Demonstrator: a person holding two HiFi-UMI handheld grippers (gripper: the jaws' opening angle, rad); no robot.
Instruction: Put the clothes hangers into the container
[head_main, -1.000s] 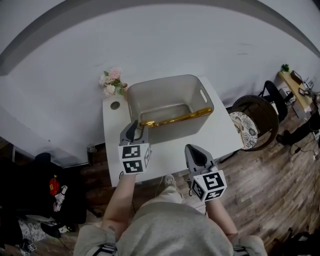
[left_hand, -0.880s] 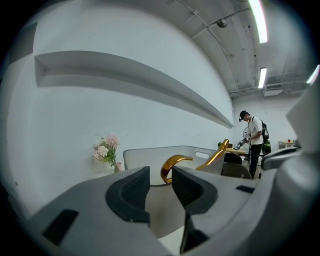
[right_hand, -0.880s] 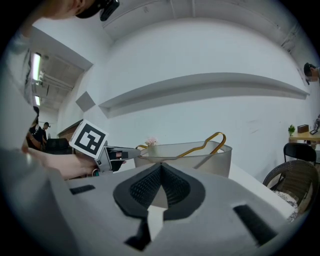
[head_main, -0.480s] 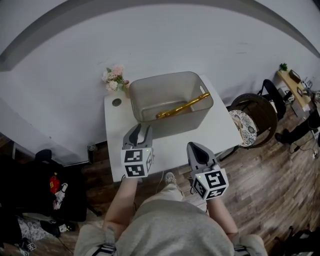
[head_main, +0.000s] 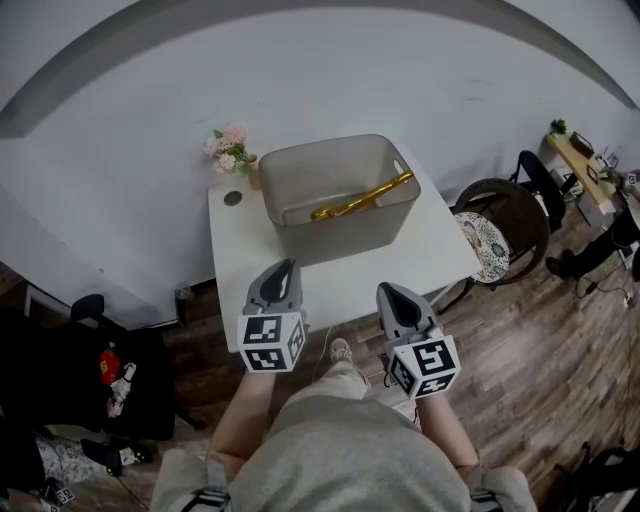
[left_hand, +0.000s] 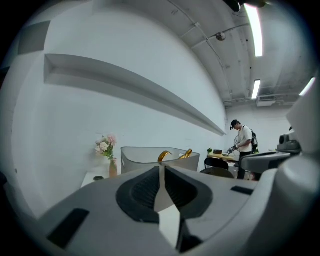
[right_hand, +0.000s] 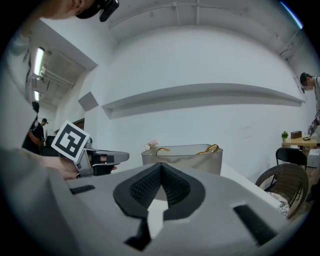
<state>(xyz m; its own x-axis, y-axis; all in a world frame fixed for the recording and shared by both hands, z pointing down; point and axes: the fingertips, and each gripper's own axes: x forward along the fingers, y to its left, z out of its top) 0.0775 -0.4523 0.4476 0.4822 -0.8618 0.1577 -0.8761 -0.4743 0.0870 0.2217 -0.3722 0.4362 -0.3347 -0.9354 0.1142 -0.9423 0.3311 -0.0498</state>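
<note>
Gold clothes hangers (head_main: 362, 198) lie slantwise in the grey plastic container (head_main: 340, 228) at the back of the white table (head_main: 330, 275), one end leaning on its right rim. Their hooks stick up above the rim in the left gripper view (left_hand: 165, 155) and the right gripper view (right_hand: 211, 148). My left gripper (head_main: 290, 266) hovers at the table's front edge, well short of the container (left_hand: 142, 159). Its jaws are closing, with a thin slit and nothing between them (left_hand: 161, 168). My right gripper (head_main: 385, 288) is beside it, shut and empty (right_hand: 161, 165).
A small vase of pink flowers (head_main: 228, 152) and a small dark round object (head_main: 232, 198) stand at the table's back left corner. A round chair (head_main: 505, 230) is to the right on the wood floor. A person (left_hand: 243, 142) stands at a far desk.
The left gripper let go of a gold hanger at the container's front rim and drew back towards me. The hanger now rests slantwise inside. The right gripper barely moved.
</note>
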